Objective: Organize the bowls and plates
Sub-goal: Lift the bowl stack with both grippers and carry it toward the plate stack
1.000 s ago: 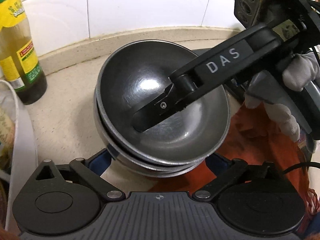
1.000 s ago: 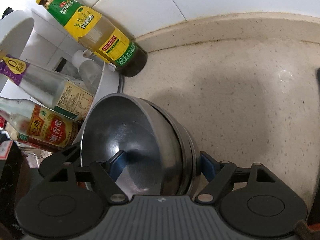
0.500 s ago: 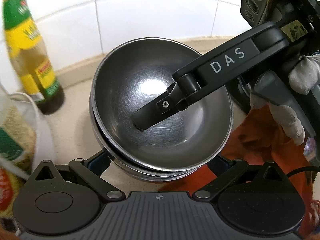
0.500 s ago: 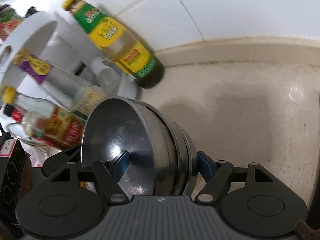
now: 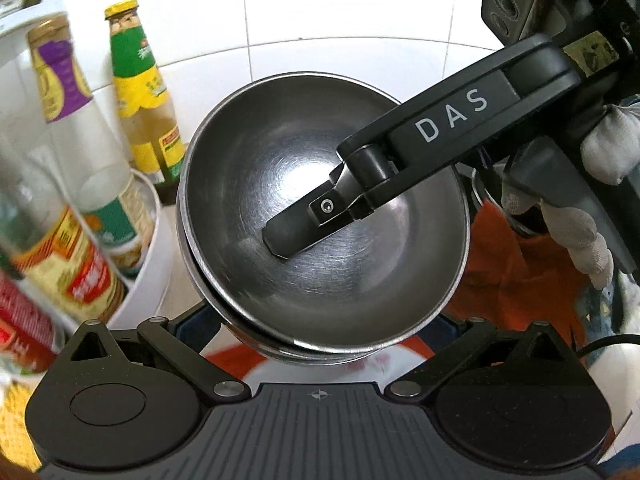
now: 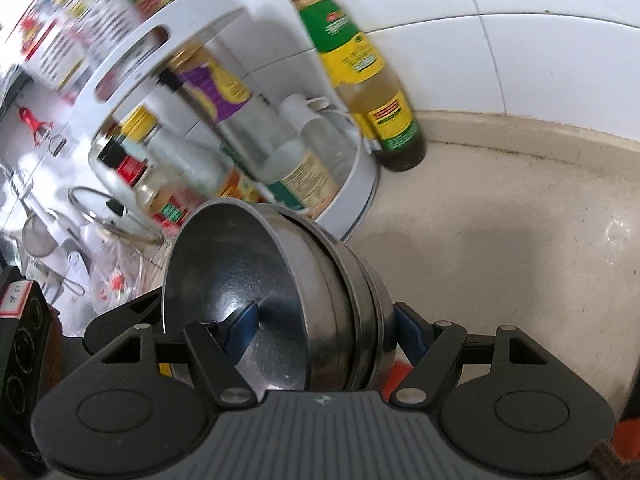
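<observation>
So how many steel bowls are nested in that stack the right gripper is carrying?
3 at least: the top round steel bowl, a second rim right behind it, and a third at the back. More may be hidden by the fingers.

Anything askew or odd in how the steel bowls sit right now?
Yes: the stack of steel bowls is tipped on edge, clamped across its thickness by the right gripper, and the rims are fanned apart rather than nested flush.
</observation>
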Tool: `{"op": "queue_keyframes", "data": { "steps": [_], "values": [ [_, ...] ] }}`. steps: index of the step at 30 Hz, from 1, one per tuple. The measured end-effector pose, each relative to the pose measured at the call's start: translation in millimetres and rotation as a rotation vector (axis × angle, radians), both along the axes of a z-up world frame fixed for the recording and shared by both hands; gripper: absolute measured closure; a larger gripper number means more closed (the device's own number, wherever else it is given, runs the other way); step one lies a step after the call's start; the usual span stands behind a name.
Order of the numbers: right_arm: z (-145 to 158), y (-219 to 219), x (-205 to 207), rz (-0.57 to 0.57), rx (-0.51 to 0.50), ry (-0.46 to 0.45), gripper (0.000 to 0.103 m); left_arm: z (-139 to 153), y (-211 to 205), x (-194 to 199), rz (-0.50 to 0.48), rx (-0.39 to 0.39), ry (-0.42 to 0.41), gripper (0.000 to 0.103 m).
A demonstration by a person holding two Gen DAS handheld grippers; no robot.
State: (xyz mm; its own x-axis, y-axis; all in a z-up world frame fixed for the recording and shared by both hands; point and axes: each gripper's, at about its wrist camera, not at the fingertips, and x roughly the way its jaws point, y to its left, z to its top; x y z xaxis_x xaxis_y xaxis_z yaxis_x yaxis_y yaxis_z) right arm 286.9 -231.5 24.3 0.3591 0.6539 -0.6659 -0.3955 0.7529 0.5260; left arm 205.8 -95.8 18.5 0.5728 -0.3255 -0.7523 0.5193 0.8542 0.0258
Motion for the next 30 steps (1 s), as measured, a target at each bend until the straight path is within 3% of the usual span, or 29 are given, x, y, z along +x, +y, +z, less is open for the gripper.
{"op": "queue_keyframes", "data": {
  "steps": [14, 30],
  "values": [
    [-20.2, 22.8, -65.3, -0.063, -0.034, 0.072, 0.035, -22.0, 22.7, -44.6, -0.072, -0.019, 0.073, 0.001],
    [-56.2, 22.6, -87.6, -0.132, -0.033, 0.151, 0.035, -51.6, 28.6, -52.2, -0.107, -0.020, 0.140, 0.001]
  ]
}}
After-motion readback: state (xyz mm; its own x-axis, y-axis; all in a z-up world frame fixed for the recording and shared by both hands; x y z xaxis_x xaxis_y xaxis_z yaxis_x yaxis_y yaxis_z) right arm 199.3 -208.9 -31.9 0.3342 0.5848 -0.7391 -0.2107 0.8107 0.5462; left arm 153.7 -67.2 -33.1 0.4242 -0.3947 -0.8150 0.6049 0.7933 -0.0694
